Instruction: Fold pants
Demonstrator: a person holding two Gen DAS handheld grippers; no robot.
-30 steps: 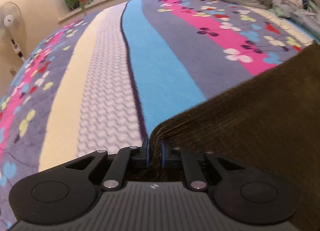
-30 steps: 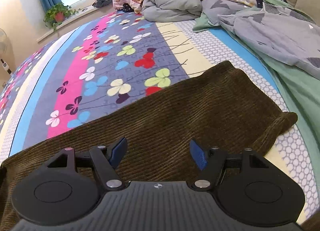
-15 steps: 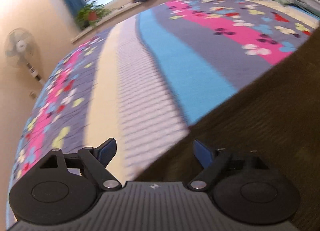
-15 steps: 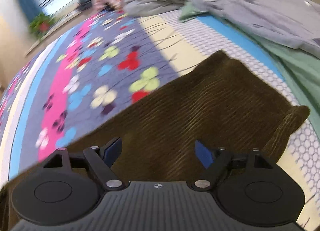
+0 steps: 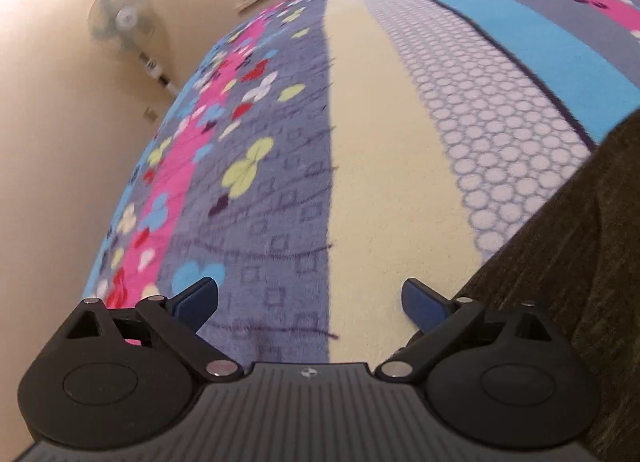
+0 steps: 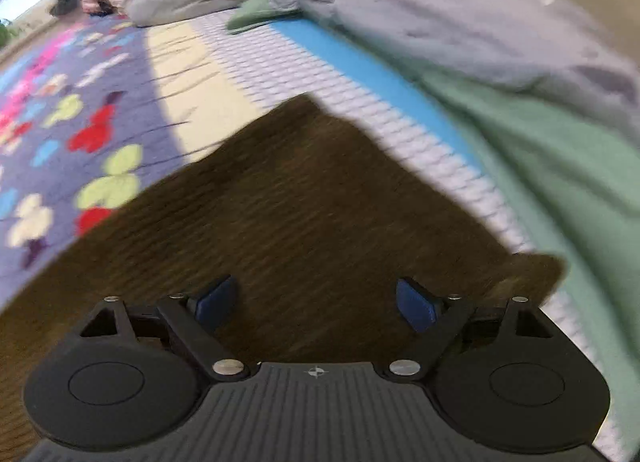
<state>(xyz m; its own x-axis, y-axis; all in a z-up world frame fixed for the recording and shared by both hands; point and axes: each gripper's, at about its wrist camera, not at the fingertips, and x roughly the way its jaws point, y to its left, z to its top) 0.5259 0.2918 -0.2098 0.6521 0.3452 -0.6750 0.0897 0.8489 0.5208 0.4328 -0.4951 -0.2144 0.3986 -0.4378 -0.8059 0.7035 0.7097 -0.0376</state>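
A: How are the two claws shown?

B: The left claw [image 5: 310, 304] is seen with its jaws spread wide and opening further; nothing is held, and only the blanket [image 5: 368, 190] is framed between its blue pads [image 5: 198, 300]. The right claw [image 6: 316, 304] is likewise shown wide and opening; the pants [image 6: 304, 198] lie beneath it, but no cloth is pinched by its pads [image 6: 416, 304].

A: Where are the pants placed?

B: They are laid flat on the striped, flowered blanket. In the left view only a dark brown edge [image 5: 576, 262] is seen at lower right, just beside the right pad.

A: How is the long axis oriented?

B: In the right view the corduroy is run from the lower left, out of frame, towards a squared end at upper centre. A folded lip is seen at the right edge, near the green sheet [image 6: 552, 166]. Which end is the waist cannot be told.
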